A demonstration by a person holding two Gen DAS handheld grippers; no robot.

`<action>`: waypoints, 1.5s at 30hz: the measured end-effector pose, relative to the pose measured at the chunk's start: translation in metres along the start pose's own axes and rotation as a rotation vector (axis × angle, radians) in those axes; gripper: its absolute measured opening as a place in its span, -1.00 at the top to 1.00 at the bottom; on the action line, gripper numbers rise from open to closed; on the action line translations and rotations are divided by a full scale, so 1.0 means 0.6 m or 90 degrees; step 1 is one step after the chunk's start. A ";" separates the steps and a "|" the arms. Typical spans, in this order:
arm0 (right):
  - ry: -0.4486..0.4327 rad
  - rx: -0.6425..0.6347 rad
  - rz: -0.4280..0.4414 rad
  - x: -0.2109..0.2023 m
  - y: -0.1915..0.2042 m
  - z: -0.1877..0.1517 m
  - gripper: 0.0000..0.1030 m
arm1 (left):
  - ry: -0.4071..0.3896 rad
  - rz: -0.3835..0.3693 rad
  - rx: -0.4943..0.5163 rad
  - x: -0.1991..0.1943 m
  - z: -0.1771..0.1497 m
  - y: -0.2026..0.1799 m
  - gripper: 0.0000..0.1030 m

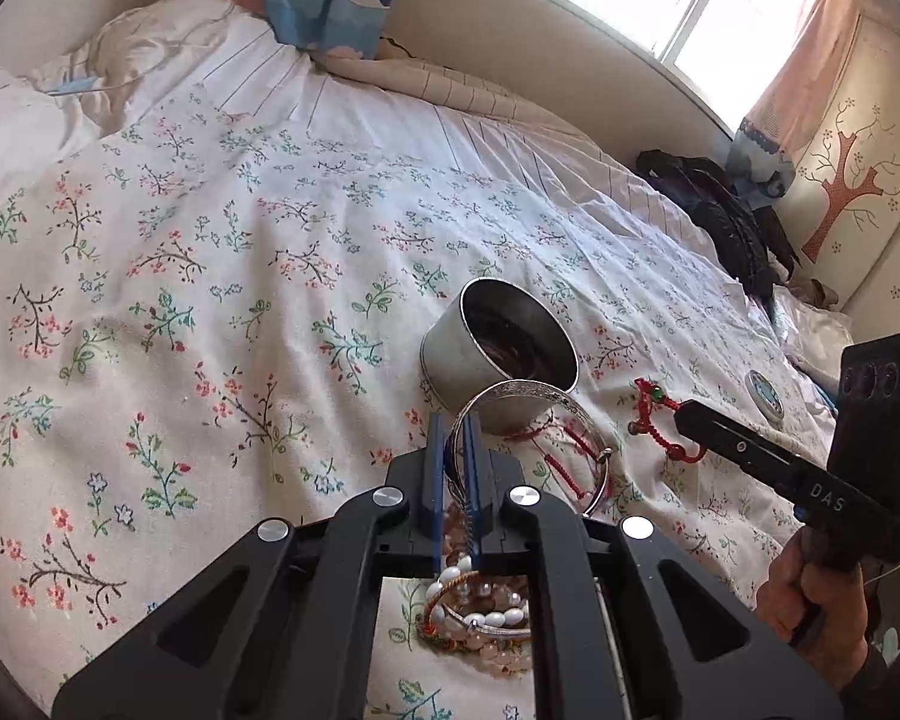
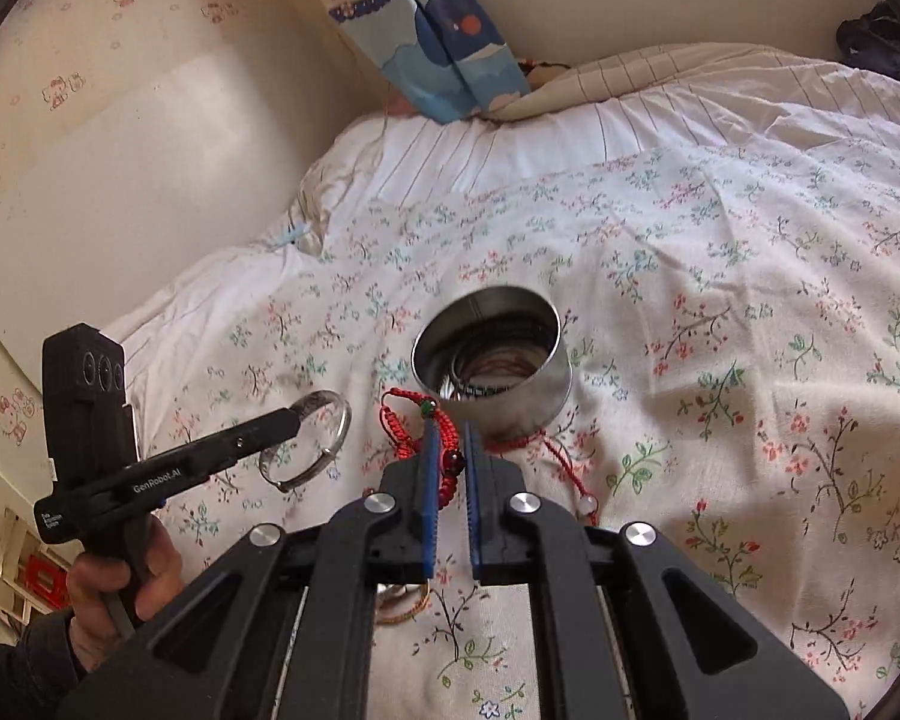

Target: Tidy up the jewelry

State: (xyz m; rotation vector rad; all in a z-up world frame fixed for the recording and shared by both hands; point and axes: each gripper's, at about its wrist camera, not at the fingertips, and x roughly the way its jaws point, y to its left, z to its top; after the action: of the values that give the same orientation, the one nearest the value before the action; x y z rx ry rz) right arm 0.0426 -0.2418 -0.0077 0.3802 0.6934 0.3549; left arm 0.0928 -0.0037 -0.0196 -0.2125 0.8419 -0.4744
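Silver bangle (image 1: 534, 444), left wrist view: held on edge, its ring plane running forward from the left gripper (image 1: 455, 450), jaws pinched narrow on its rim. Metal tin (image 1: 501, 354) just beyond on the floral bedspread (image 1: 210, 276); pearl bracelets (image 1: 480, 612) lie below.

Right wrist view: right gripper (image 2: 450, 456) clamps a red cord bracelet (image 2: 444, 438), cord trailing forward toward the tin; jaws narrow. Bangle hangs left, off the bedspread.
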 end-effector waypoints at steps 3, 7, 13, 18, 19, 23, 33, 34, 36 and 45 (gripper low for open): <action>-0.037 0.000 0.007 -0.002 0.003 0.016 0.83 | -0.011 0.006 0.003 0.016 0.022 -0.013 0.89; -0.063 -0.009 -0.003 0.003 0.007 0.030 0.83 | -0.012 0.010 0.016 0.046 0.043 -0.033 0.89; -0.068 0.004 -0.021 0.028 -0.012 0.044 0.83 | -0.007 0.011 0.030 0.083 0.058 -0.056 0.89; -0.064 0.018 -0.025 0.058 -0.025 0.056 0.83 | -0.004 0.013 0.033 0.104 0.067 -0.060 0.89; -0.062 0.019 -0.025 0.065 -0.026 0.059 0.83 | -0.003 0.014 0.033 0.109 0.070 -0.060 0.89; -0.043 0.022 -0.035 0.099 -0.034 0.065 0.83 | 0.014 0.021 0.022 0.144 0.083 -0.055 0.88; -0.017 0.043 -0.080 0.124 -0.071 0.062 0.01 | -0.025 0.078 -0.007 0.115 0.090 -0.018 0.10; -0.021 0.045 -0.081 0.120 -0.072 0.063 0.01 | -0.026 0.083 -0.002 0.114 0.089 -0.018 0.10; -0.020 0.051 -0.087 0.117 -0.076 0.064 0.01 | -0.022 0.094 0.010 0.116 0.086 -0.020 0.08; -0.003 0.034 -0.101 0.127 -0.069 0.064 -0.13 | -0.027 0.137 0.055 0.117 0.081 -0.029 -0.22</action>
State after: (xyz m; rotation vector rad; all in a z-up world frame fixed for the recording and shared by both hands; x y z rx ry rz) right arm 0.1306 -0.2532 -0.0410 0.3733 0.7245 0.1859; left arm 0.1636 -0.0530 -0.0282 -0.0502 0.7910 -0.3022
